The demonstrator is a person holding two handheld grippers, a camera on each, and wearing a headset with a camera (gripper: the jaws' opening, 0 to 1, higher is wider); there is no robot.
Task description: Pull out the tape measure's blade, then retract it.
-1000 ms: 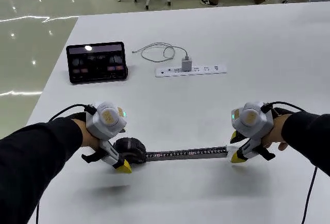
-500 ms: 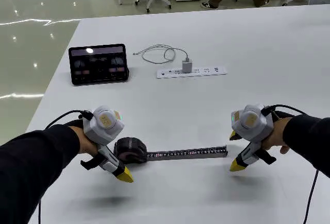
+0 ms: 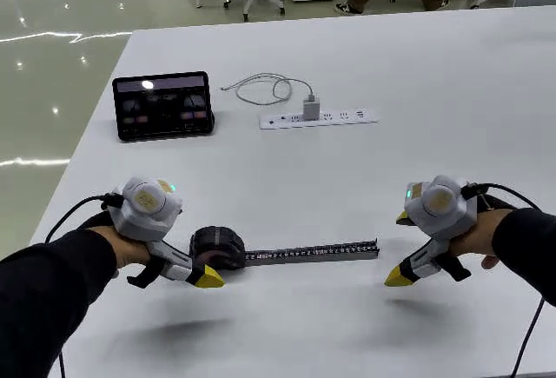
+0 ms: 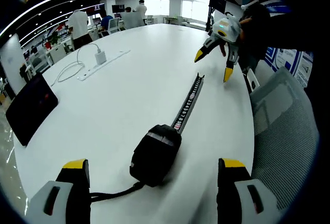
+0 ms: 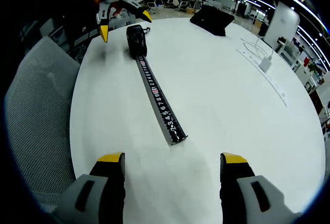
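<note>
A black tape measure case [image 3: 217, 246] lies on the white table [image 3: 347, 178], its blade [image 3: 311, 254] pulled out to the right and lying flat. My left gripper [image 3: 207, 265] is open right behind the case; in the left gripper view the case [image 4: 154, 152] sits just ahead of the jaws and between their lines, with my left gripper [image 4: 154, 165] not closed on it. My right gripper [image 3: 400, 248] is open, a short way right of the blade's end. In the right gripper view the blade [image 5: 160, 100] ends a little ahead of my right gripper [image 5: 172, 158].
A dark tablet [image 3: 162, 104] stands at the back left. A white power strip [image 3: 319, 118] with a charger and coiled cable [image 3: 261, 89] lies behind the blade. The table's left edge runs close to my left arm. A mesh chair [image 4: 289, 116] sits at the near side.
My right gripper, which had its jaws around the blade's end, has drawn back to the right and stands apart from it. The left gripper has shifted slightly left and lower behind the case.
</note>
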